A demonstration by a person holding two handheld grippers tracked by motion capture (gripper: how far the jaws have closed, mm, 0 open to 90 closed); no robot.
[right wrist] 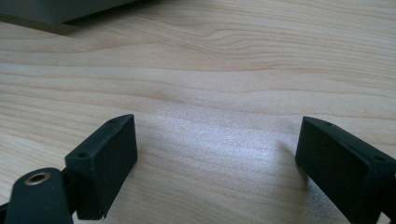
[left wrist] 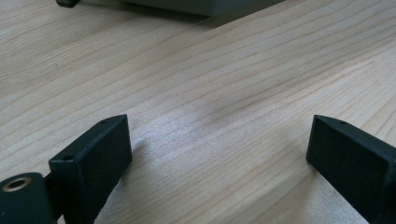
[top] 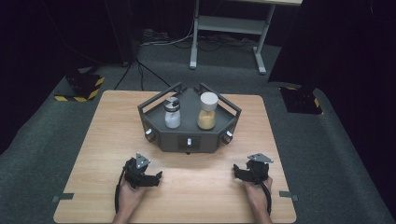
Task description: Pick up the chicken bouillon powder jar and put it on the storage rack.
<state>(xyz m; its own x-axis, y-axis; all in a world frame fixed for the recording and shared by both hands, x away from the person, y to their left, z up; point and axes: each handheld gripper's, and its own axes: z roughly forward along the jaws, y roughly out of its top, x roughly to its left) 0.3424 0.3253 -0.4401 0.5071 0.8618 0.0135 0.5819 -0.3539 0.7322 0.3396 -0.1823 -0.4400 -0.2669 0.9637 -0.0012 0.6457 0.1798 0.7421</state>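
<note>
Near the table's (top: pixel 93 140) front edge, left gripper (top: pixel 156 177) and right gripper (top: pixel 236 171) rest wide apart, empty; shaker (top: pixel 172 113) and jar (top: pixel 207 111) stand in the rack (top: pixel 159 133) toward the back edge. Between each gripper view's spread jaws lies bare wood.

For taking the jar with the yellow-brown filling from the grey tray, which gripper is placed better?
Probably the right gripper. The yellow-brown jar stands on the right half of the grey tray, on that gripper's side; the white shaker stands toward the left gripper. Both rest on the table with jaws open and nothing between them.
</note>
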